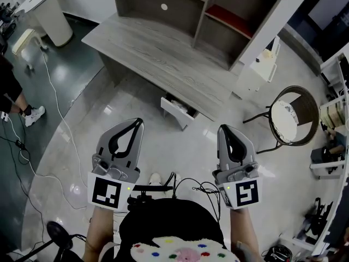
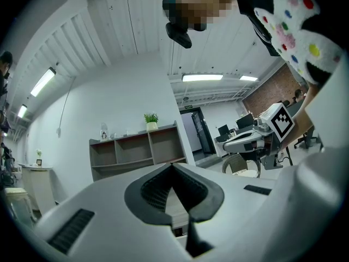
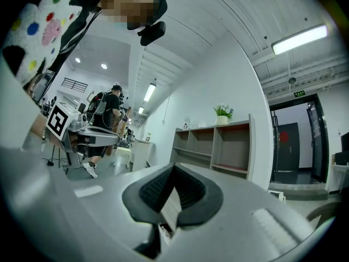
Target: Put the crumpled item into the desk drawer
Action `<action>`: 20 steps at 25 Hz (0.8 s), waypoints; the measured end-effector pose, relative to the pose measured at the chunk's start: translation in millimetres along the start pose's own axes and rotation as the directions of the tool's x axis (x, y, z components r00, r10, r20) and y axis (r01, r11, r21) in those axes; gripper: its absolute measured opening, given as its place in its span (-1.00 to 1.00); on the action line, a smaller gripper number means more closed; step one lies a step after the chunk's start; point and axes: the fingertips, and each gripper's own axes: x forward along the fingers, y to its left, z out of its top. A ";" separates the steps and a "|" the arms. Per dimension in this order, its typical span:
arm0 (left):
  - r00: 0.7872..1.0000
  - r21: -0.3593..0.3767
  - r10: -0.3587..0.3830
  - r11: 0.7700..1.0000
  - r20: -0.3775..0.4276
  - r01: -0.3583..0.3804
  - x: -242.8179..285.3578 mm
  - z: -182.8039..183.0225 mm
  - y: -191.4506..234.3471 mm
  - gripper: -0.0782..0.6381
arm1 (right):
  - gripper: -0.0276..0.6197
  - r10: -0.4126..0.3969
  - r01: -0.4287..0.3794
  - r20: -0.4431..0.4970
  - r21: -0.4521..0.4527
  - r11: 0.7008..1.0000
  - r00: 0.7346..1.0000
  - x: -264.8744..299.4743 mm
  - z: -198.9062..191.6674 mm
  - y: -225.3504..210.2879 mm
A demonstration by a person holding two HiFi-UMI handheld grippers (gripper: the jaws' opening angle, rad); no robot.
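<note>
The grey wooden desk (image 1: 158, 53) stands ahead of me, with a shelf unit (image 1: 202, 10) on its far side. Under the desk's front edge a white drawer (image 1: 177, 112) is pulled partly out. A small white thing (image 1: 164, 6) lies in the shelf's left compartment; I cannot tell what it is. My left gripper (image 1: 137, 121) and right gripper (image 1: 223, 128) are held level above the floor, short of the desk, both shut and empty. In the left gripper view the left gripper (image 2: 172, 166) is closed with the shelf unit (image 2: 136, 152) beyond it. The right gripper (image 3: 174, 167) is equally closed.
A round wicker chair (image 1: 293, 116) stands right of the desk, with a white cabinet (image 1: 266, 61) beside the desk's end. A white pedestal (image 1: 50, 12) and a stool (image 1: 24, 40) stand at the far left. Cables (image 1: 60, 124) trail over the glossy floor. A person's shoe (image 1: 34, 114) is at the left edge.
</note>
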 end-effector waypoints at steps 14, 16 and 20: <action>1.000 0.007 -0.010 1.000 -0.015 0.010 -3.2 -1.8 -3.3 -0.76 | -0.89 0.011 -0.012 -0.010 -0.005 1.000 1.000 -1.1 -1.5 5.3; 1.000 0.012 -0.010 1.000 -0.016 0.010 -2.8 -2.0 -3.4 -0.76 | -0.89 0.014 -0.014 -0.006 -0.002 1.000 1.000 -0.1 -1.3 5.7; 1.000 0.005 -0.009 1.000 -0.020 0.009 -3.5 -2.8 -4.4 -0.76 | -0.89 0.018 -0.018 -0.012 0.001 1.000 1.000 0.8 -1.4 7.8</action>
